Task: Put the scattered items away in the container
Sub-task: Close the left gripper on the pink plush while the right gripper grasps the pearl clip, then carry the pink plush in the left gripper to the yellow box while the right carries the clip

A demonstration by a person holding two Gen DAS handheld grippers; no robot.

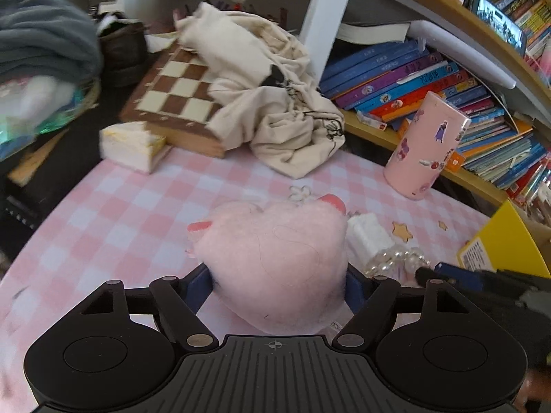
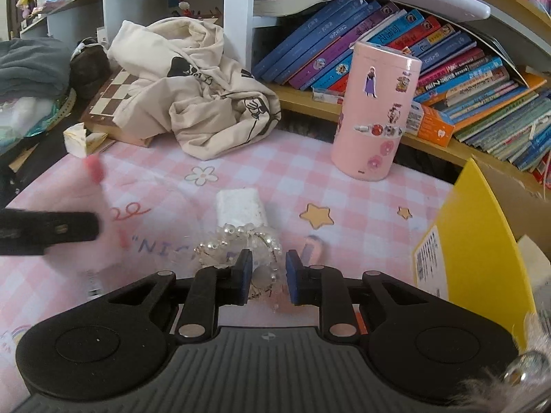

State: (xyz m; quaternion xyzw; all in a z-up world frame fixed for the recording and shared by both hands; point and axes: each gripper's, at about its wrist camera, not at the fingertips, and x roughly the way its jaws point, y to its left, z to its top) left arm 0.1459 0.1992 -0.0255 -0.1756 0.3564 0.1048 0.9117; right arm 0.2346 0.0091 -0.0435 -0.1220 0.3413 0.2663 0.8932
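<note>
Scattered items lie on the pink checked cloth (image 2: 275, 172): a pink plush heart (image 1: 275, 258), a pearl bracelet (image 2: 241, 241), and a small white block (image 2: 241, 203) just behind the pearls. I take the yellow box (image 2: 475, 241) at the right edge to be the container; only one wall shows, so I cannot confirm its opening.

Left gripper (image 1: 279, 285): fingers well apart, one on each flank of the plush heart. They appear to touch the fur, but I cannot tell whether they bite. I judge this a loose, early grip.

Right gripper (image 2: 265, 275): fingers drawn close together with part of the pearl bracelet between them. A gap shows on the right-hand side, so the strand is not clearly pinched from both sides.

Risks as I see them:
- Plush is soft and round. If I lift before the left fingers compress it, it may roll out and drop back on the cloth.
- Pearls are small and slick. A grip on one loop could slip, or the strand could swing and snag on the white block, dragging it along.
- The two grippers work near each other; the right one's tip shows just beside the plush in the left view. Moving both toward the box together invites a collision.
- The pink canister (image 2: 375, 110) stands upright near the path to the yellow box; a wide swing could tip it.
</note>
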